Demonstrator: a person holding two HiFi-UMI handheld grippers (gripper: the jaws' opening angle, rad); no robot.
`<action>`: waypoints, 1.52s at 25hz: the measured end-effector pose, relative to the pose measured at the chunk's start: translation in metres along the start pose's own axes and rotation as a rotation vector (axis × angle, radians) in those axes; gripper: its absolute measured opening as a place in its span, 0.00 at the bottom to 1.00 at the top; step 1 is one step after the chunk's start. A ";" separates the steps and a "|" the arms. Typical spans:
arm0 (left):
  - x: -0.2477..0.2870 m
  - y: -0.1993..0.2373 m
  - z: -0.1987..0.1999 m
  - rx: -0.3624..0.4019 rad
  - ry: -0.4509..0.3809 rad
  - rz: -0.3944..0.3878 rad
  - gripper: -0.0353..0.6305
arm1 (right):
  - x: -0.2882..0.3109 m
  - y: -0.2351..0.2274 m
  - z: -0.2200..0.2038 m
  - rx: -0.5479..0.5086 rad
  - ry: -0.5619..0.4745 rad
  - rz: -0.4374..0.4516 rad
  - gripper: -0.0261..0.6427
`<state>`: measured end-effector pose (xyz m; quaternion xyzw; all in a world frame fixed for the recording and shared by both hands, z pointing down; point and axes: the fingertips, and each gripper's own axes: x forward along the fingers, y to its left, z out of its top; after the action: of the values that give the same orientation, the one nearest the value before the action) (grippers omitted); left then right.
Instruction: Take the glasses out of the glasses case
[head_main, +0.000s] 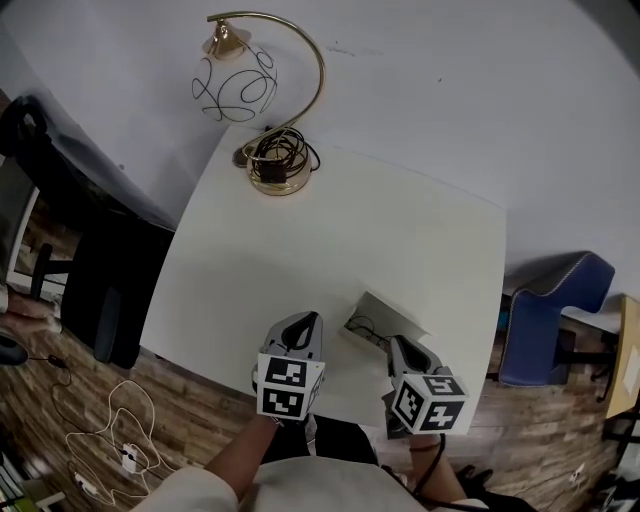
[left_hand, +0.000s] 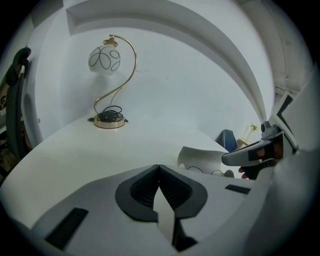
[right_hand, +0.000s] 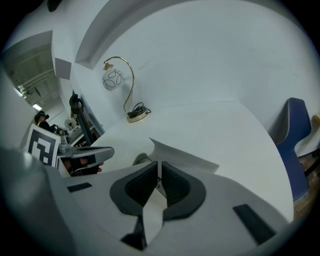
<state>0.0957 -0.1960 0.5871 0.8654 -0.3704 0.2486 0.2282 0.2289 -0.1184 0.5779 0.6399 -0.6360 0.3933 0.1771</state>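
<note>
Near the front edge of the white table lies a white glasses case with its lid flap raised. Thin dark wire-framed glasses rest in it; one lens shows just left of my right jaws. My right gripper is at the case's near end. Its jaws stand almost together in the right gripper view, with a thin dark piece of the glasses in the slit. My left gripper sits left of the case, jaws shut and empty, with the case off to its right.
A brass arc lamp with a patterned globe and a coiled cord stands at the table's far left corner. A blue chair is to the right of the table and a black chair to the left. Cables lie on the wooden floor.
</note>
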 end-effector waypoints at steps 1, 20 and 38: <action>-0.001 0.002 -0.001 -0.004 -0.002 0.006 0.08 | 0.001 0.001 0.000 -0.019 0.011 0.012 0.09; -0.017 0.031 -0.007 -0.087 -0.035 0.106 0.08 | 0.021 0.018 -0.013 -0.426 0.245 0.196 0.20; -0.039 0.046 -0.017 -0.151 -0.081 0.153 0.08 | 0.040 0.014 -0.024 -0.688 0.420 0.272 0.19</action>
<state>0.0331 -0.1947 0.5869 0.8243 -0.4619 0.2015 0.2579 0.2041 -0.1302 0.6183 0.3597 -0.7591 0.2998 0.4523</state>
